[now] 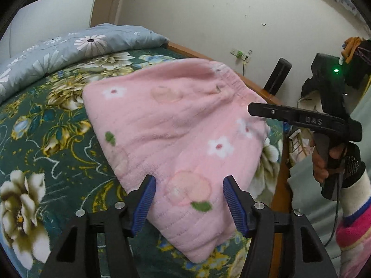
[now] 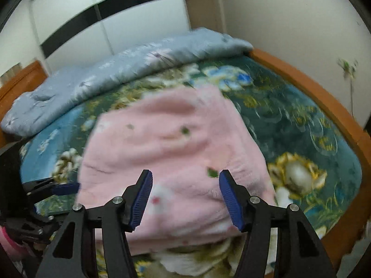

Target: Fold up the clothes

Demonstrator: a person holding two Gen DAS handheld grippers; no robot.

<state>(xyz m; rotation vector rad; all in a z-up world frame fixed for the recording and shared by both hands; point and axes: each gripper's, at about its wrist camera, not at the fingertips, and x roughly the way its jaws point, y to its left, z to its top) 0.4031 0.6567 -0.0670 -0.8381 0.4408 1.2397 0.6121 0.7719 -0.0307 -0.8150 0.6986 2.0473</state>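
Observation:
A pink fleece garment with white flowers and peach prints lies folded in a thick rectangle on the bed; it also shows in the right wrist view. My left gripper is open and empty, hovering over the garment's near edge. My right gripper is open and empty above the garment's near side. In the left wrist view the right gripper hangs side-on over the garment's right edge, held by a gloved hand. The left gripper's fingertips show at the garment's left edge in the right wrist view.
The bed has a dark green floral blanket and a wooden frame. A grey-blue floral quilt lies bunched at the bed's far end. A white wardrobe stands behind. Clutter sits by the wall on the right.

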